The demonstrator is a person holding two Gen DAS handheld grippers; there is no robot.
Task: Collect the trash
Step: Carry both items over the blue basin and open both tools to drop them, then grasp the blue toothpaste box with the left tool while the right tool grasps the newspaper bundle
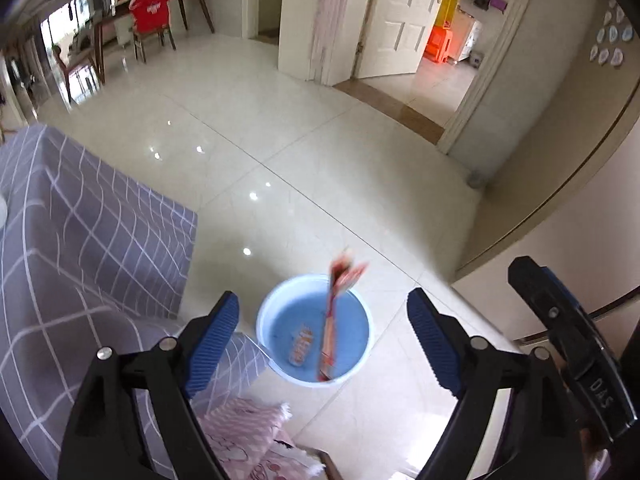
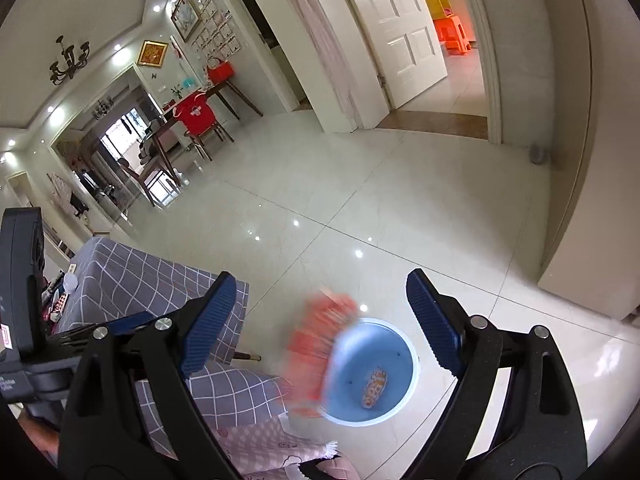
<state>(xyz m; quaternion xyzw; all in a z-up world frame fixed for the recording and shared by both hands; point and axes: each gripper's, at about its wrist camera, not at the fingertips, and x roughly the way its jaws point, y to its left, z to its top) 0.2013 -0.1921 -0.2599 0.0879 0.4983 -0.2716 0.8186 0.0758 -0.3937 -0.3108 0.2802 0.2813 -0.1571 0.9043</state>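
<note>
- Glossy cream floor tiles [image 1: 320, 184] run wide and bare toward a white door [image 1: 404, 16] and a dining table [image 1: 160, 4] at the far end of the room.
- I have my left gripper [image 1: 322, 340] over a blue bucket [image 1: 280, 364] on the floor, its jaws spread wide with nothing between them.
- One red wrapper [image 1: 336, 320], motion-blurred, stands on edge across the bucket's rim, its lower end inside; a second, smaller wrapper [image 1: 301, 344] lies flat on the bucket's bottom.
- My right gripper [image 2: 320, 324] hovers above the same bucket [image 2: 412, 360], jaws likewise apart and empty; from this side the blurred red wrapper [image 2: 320, 344] overlaps the bucket's left rim.
- Just left of the bucket, the corner of a table under a grey checked cloth [image 1: 80, 248] hangs down; pink patterned fabric [image 1: 244, 432] sits below it.
- Open tile lies beyond and right of the bucket, up to a beige wall [image 2: 580, 220].
</note>
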